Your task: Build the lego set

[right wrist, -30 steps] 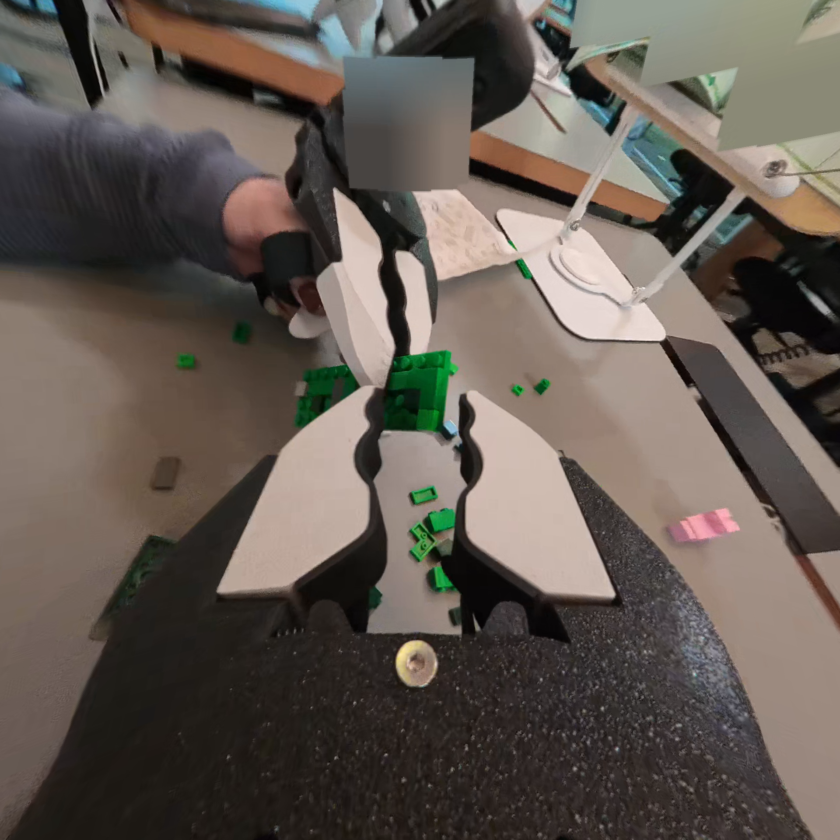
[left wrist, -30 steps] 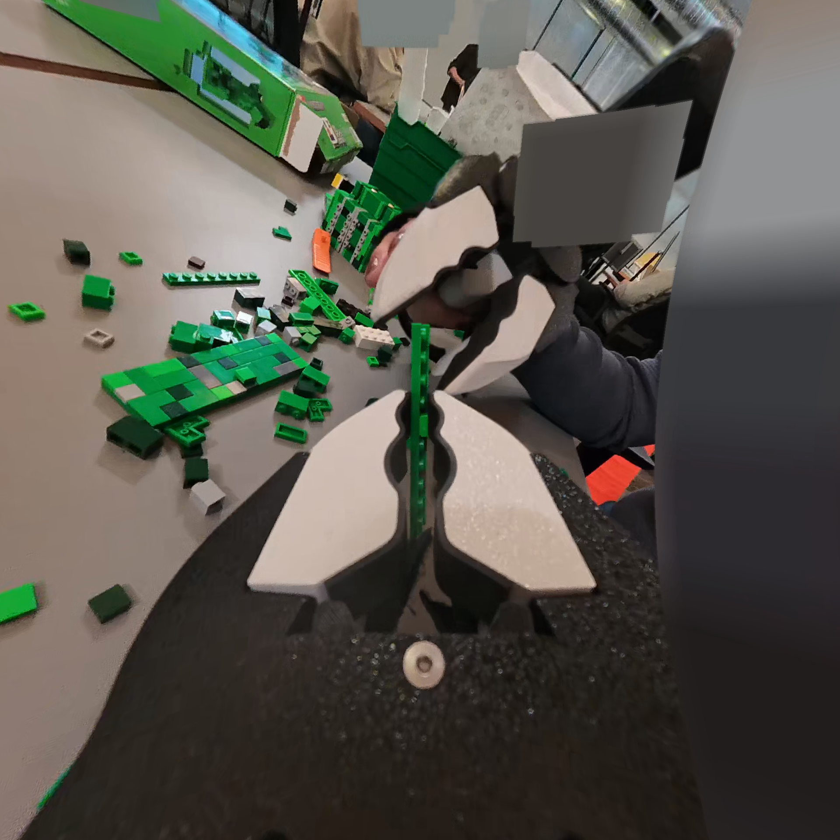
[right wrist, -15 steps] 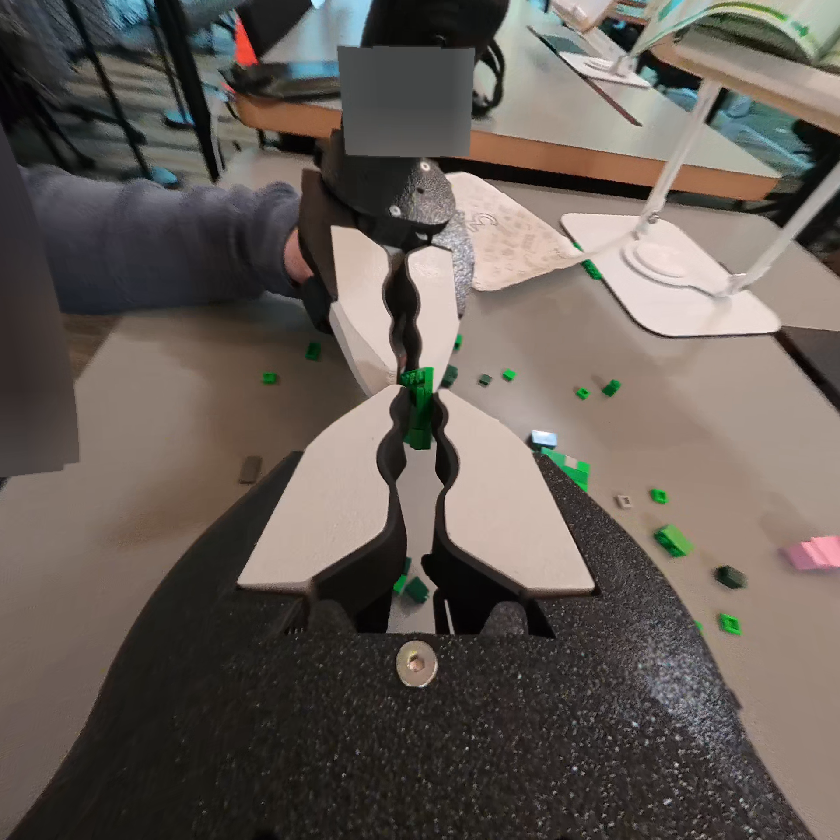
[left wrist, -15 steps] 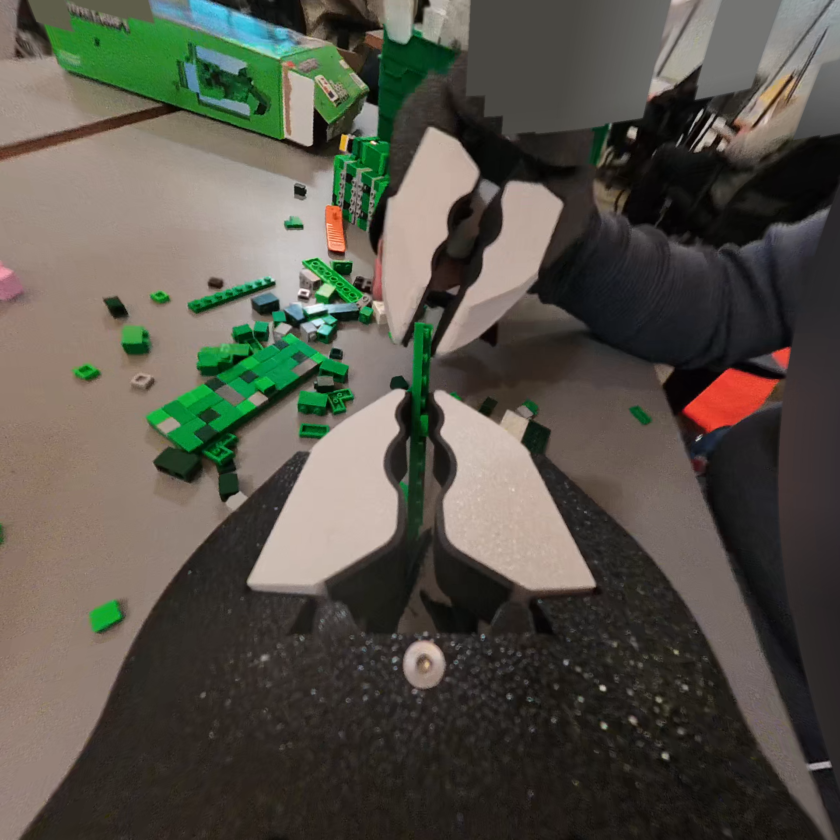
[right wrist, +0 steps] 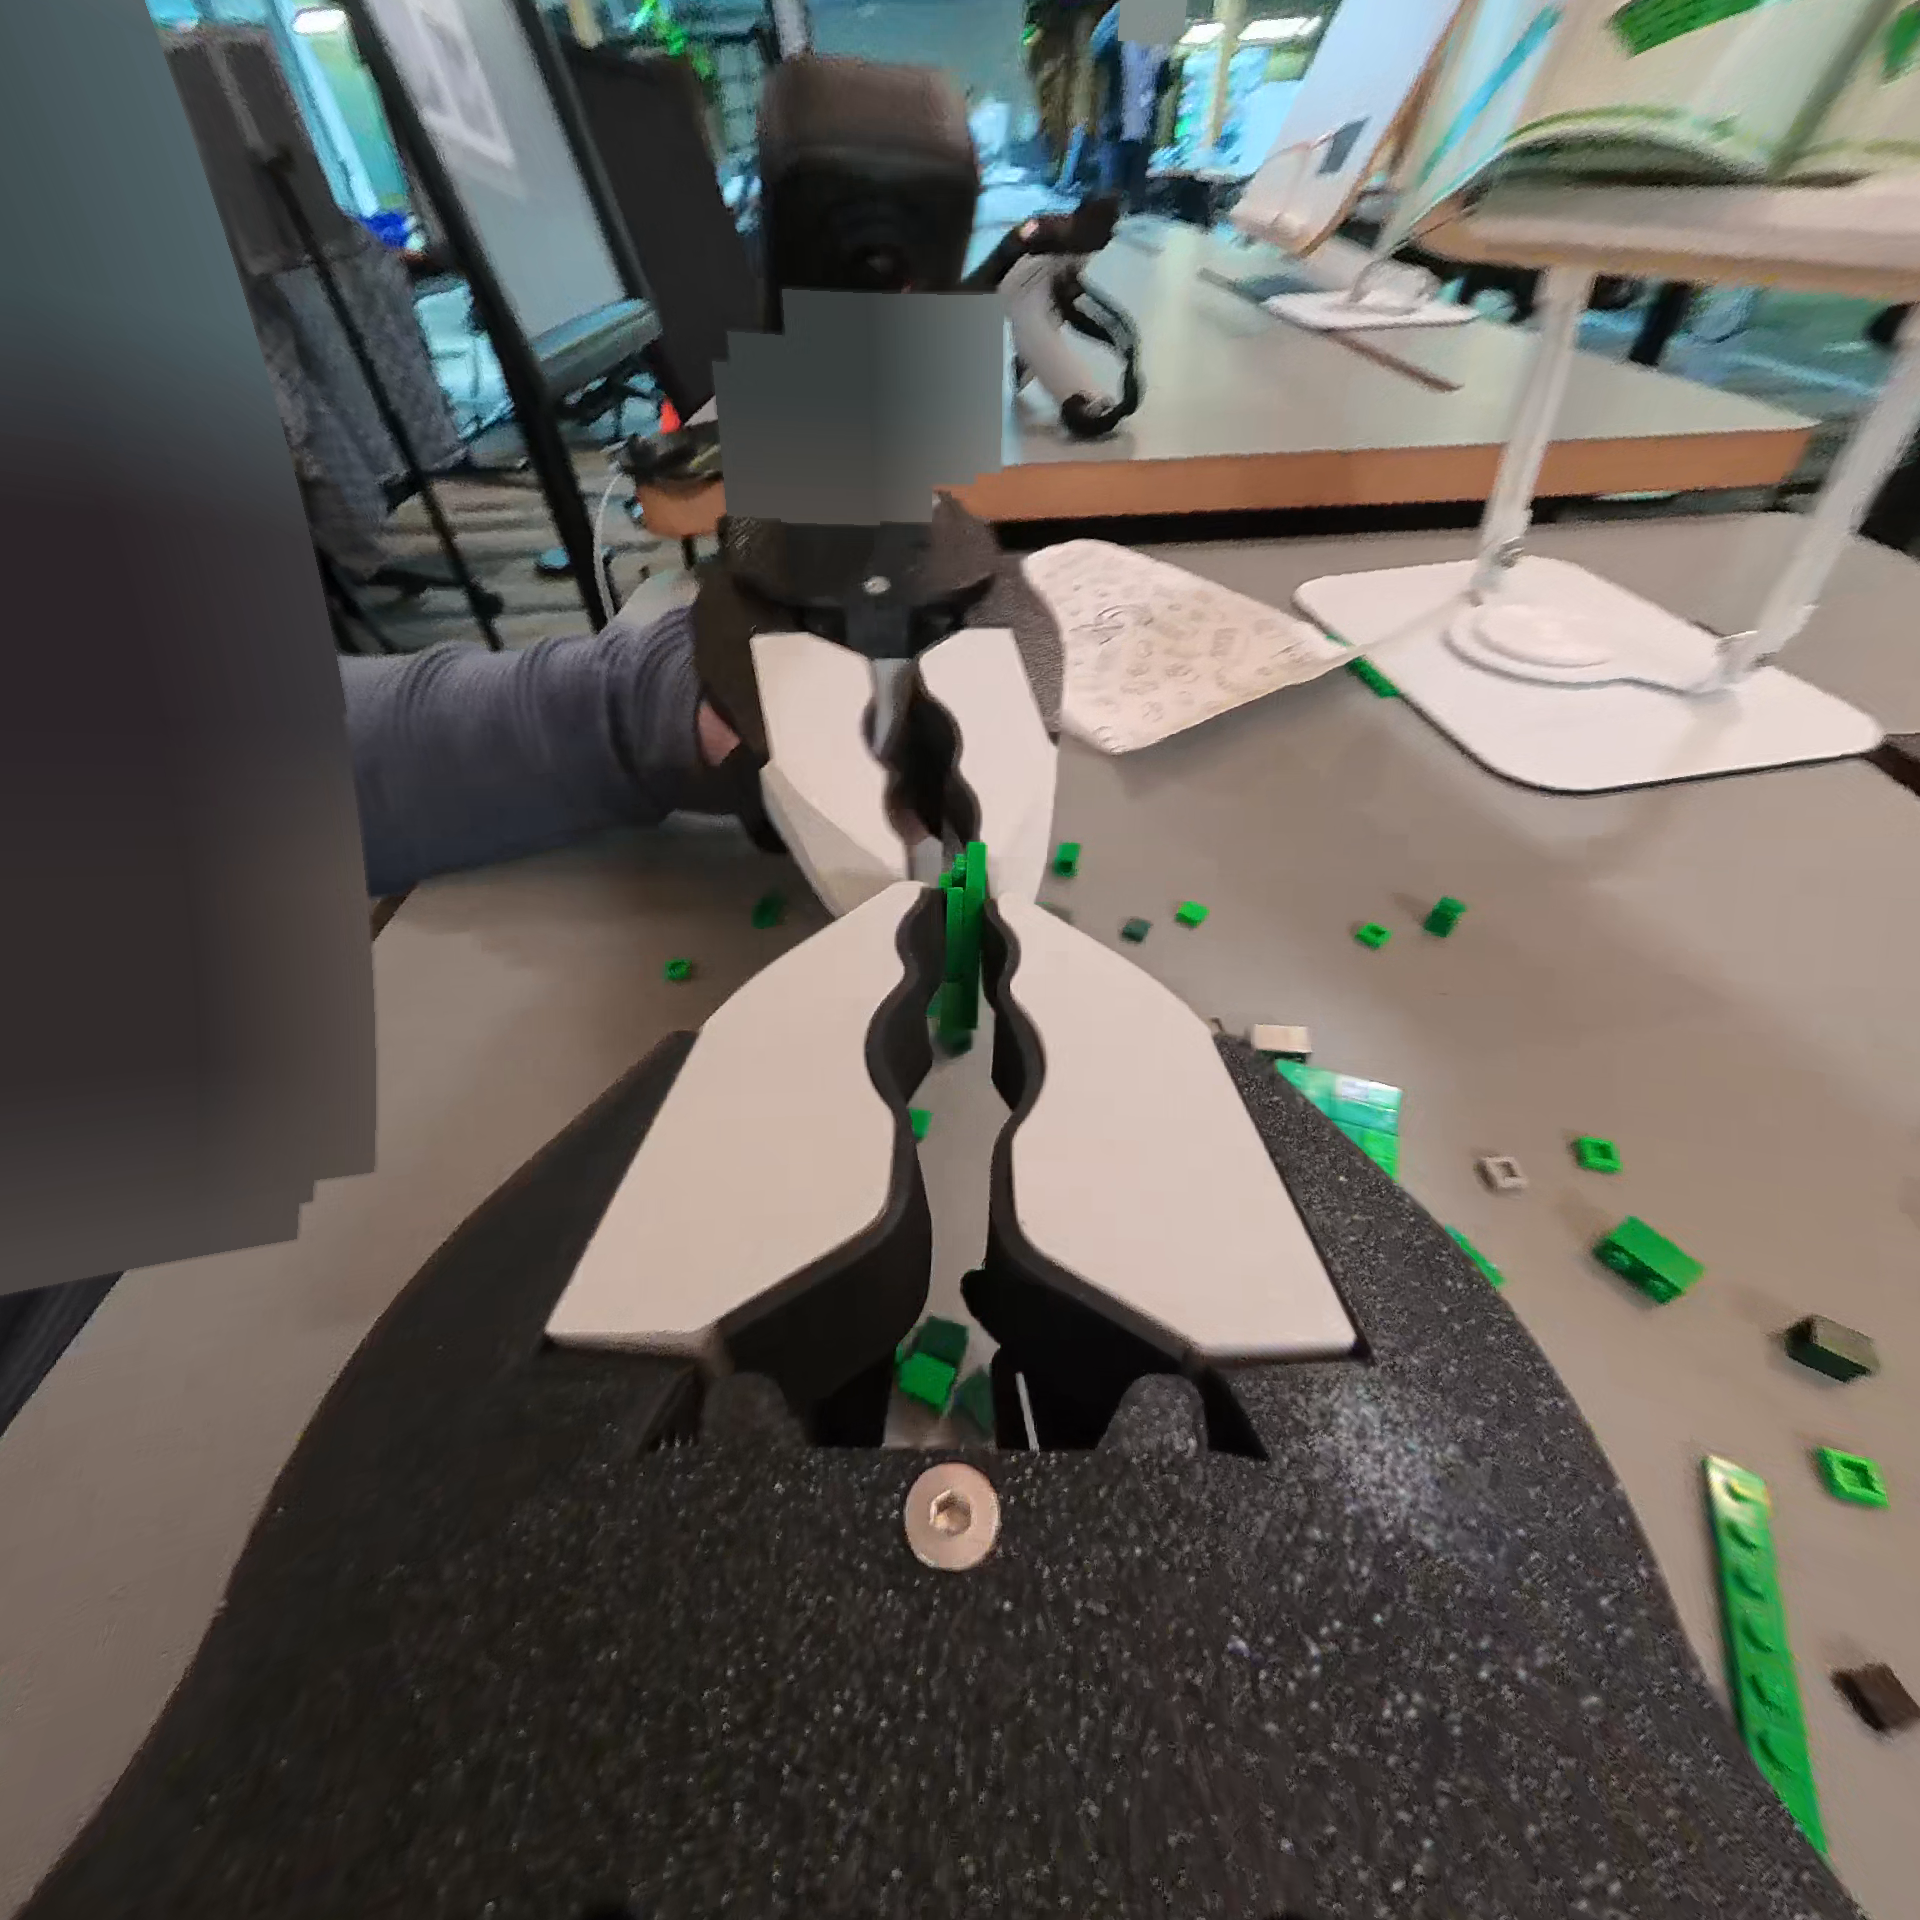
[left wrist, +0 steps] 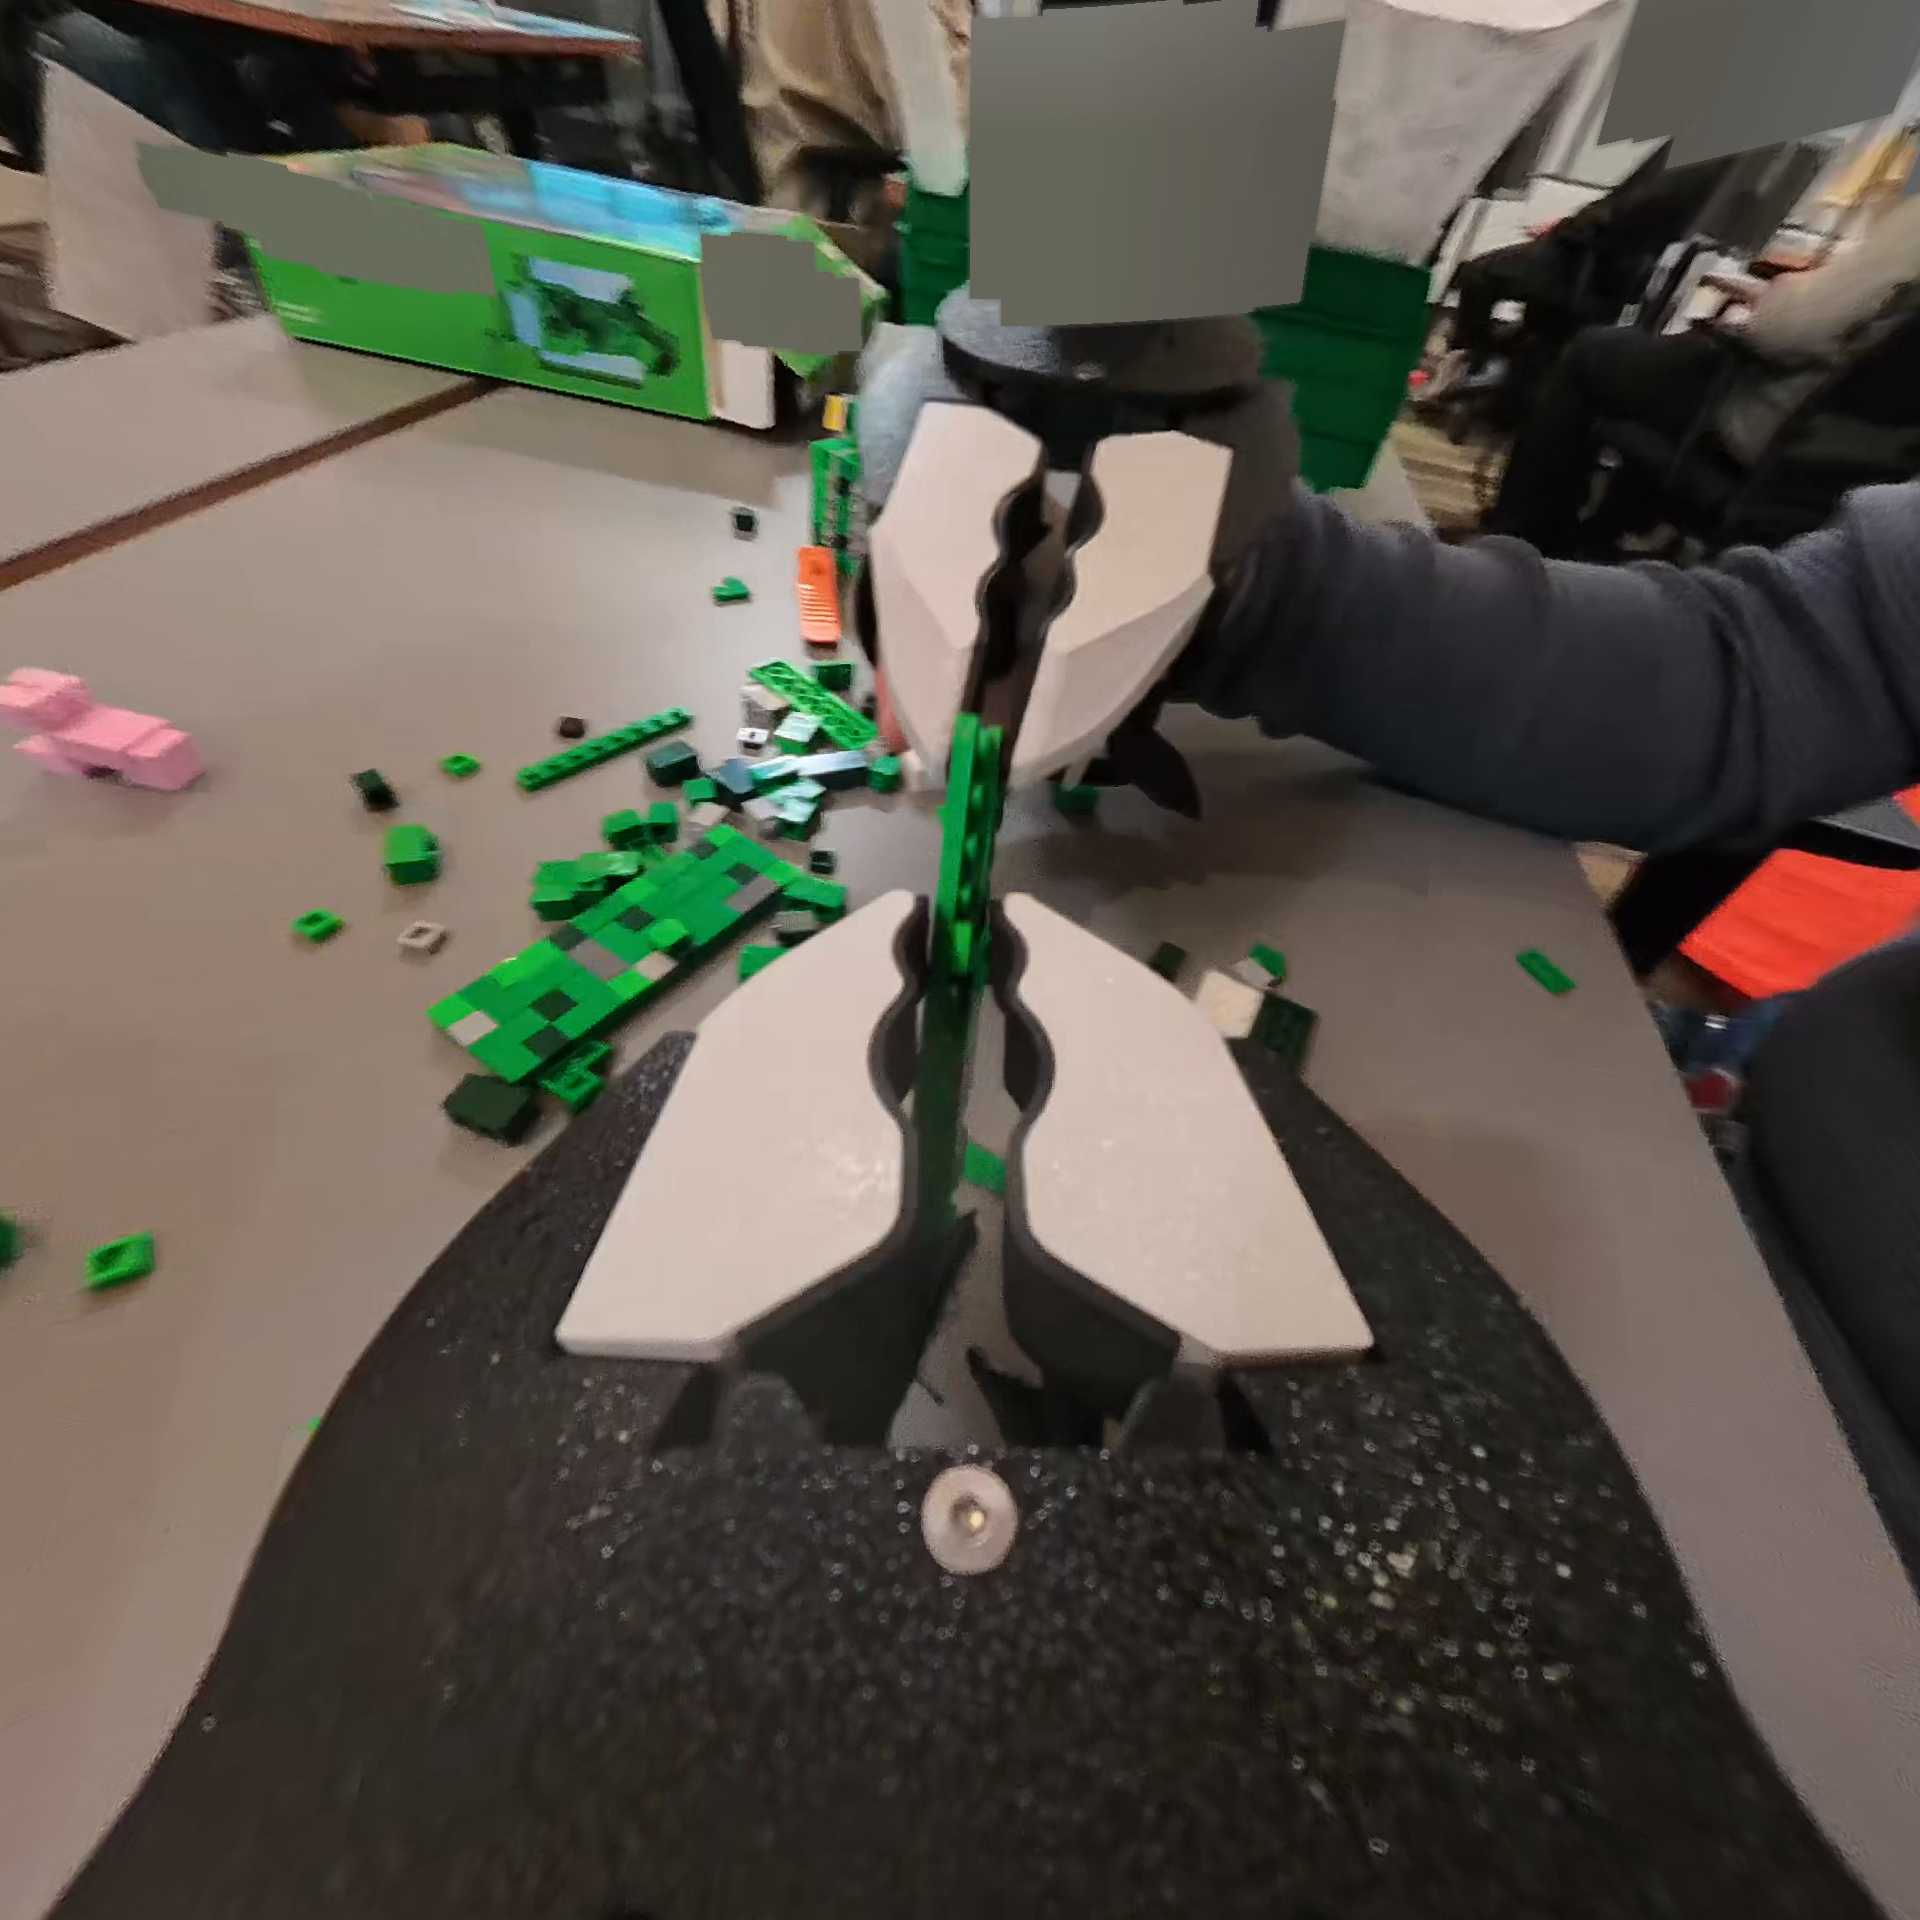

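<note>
We see a long, thin green plate point(left wrist: 961, 935) with holes, edge-on | long axis runs away from our left gripper point(left wrist: 958, 914), clamped on it | far end meets our right gripper point(right wrist: 951, 914), gripping that tip above the table point(left wrist: 312, 582).

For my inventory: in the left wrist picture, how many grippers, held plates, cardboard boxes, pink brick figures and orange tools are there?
Black, white-fingered grippers: 2 (left gripper, right gripper)
Long green studded plate, held: 1
Green cardboard box: 1
Pink blocky brick figure: 1
Orange ridged tool: 1
Total: 6
</note>
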### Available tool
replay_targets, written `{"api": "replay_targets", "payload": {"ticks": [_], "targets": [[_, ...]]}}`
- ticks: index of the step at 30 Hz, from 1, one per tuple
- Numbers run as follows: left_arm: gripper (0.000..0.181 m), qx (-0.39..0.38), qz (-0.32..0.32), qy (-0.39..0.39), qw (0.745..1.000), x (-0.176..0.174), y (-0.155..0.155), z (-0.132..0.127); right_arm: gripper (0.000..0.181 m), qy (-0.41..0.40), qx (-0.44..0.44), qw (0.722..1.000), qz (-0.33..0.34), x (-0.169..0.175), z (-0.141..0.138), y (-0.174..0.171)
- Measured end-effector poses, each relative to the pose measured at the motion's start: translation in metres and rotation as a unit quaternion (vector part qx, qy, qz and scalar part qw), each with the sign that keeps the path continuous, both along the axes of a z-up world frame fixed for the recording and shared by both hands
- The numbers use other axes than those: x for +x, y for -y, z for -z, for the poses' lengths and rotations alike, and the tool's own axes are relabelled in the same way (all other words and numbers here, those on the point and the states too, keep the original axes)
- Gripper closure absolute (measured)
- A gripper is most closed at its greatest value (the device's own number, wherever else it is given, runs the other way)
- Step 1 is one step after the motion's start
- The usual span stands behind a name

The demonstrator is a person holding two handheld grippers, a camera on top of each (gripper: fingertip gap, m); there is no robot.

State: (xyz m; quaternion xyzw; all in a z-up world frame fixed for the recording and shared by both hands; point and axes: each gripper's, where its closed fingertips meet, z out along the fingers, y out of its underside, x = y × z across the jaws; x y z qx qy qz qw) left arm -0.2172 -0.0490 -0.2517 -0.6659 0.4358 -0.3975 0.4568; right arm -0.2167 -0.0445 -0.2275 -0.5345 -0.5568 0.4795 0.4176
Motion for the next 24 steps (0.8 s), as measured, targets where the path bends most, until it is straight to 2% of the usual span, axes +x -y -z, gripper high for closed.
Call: {"api": "replay_targets", "payload": {"ticks": [2, 5, 7, 11, 14, 17, 19, 20, 22, 24], "targets": [[0.156, 0.013, -0.025, -0.013, 1.0, -0.006, -0.007, 0.002, 0.175, -0.025, -0.007, 0.999, 0.02, 0.002, -0.007, -0.008], [0.152, 0.002, -0.029, -0.017, 0.999, -0.007, -0.009, 0.006, 0.175, -0.065, -0.034, 0.997, 0.033, 0.007, -0.02, -0.014], [0.167, -0.015, -0.017, -0.006, 1.0, -0.005, -0.006, 0.005, 0.175, -0.076, -0.049, 0.995, 0.029, 0.009, -0.022, -0.015], [0.174, -0.093, 0.015, 0.039, 0.995, -0.004, 0.0, 0.002, 0.174, -0.078, -0.043, 0.995, 0.04, 0.007, -0.023, -0.017], [0.176, -0.125, 0.012, 0.063, 0.99, -0.006, -0.002, 0.001, 0.173, -0.07, 0.014, 0.994, 0.087, 0.006, -0.021, -0.027], [0.176, -0.16, -0.023, 0.052, 0.986, -0.013, -0.011, 0.009, 0.152, -0.044, 0.136, 0.982, 0.12, 0.006, -0.019, -0.028], [0.176, -0.19, -0.036, 0.057, 0.979, -0.018, -0.015, 0.012, 0.133, 0.001, 0.239, 0.963, 0.122, 0.003, -0.015, -0.023], [0.176, -0.206, -0.038, 0.062, 0.976, -0.019, -0.015, 0.013, 0.128, 0.038, 0.304, 0.944, 0.123, 0.0, -0.01, -0.02], [0.176, -0.234, -0.026, 0.059, 0.97, -0.018, -0.009, 0.014, 0.121, 0.124, 0.434, 0.884, 0.12, -0.006, 0.006, -0.018], [0.176, -0.26, -0.015, 0.041, 0.965, -0.015, -0.002, 0.018, 0.118, 0.192, 0.522, 0.824, 0.108, -0.012, 0.023, -0.017]]}}
